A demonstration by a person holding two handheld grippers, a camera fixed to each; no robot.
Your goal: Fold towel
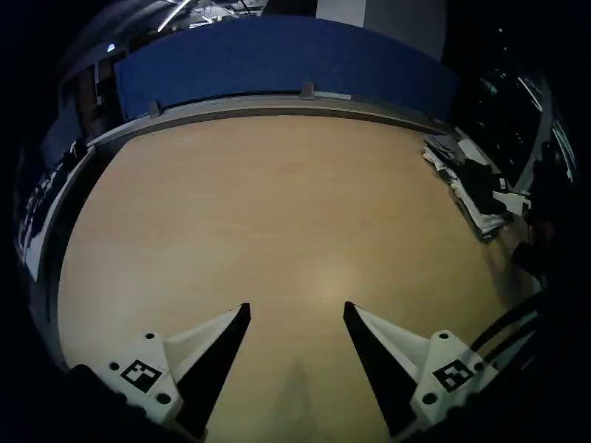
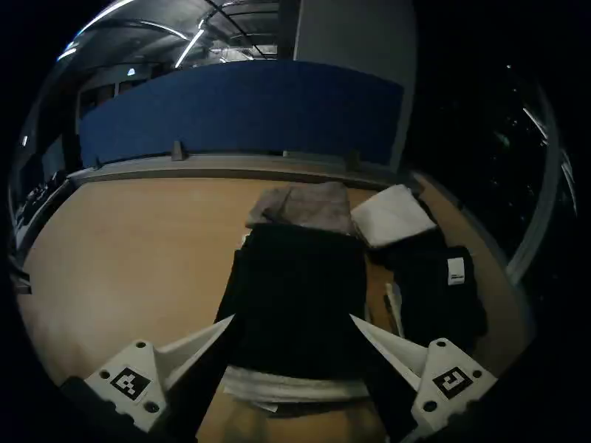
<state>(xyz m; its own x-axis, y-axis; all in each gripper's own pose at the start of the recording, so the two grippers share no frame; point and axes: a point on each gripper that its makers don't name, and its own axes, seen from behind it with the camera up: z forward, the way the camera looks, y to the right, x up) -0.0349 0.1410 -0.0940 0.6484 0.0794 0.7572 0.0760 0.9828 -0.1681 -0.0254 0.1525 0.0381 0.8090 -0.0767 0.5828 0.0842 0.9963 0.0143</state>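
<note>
Left gripper point(image 1: 297, 310) was held spread, empty, over open table point(image 1: 258, 207). Right gripper point(image 2: 292, 321) was held spread over black towel point(image 2: 303, 288); its near corners were hidden.

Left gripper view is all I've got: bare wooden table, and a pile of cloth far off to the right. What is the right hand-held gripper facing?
Observer: The right hand-held gripper is open, and a folded black towel lies right in front of it.
Operator: Anything under that towel?
Observer: Yes, the edge of a white towel shows beneath its near side.
Operator: And behind it?
Observer: A grey towel and a folded white cloth lie beyond it.
</note>
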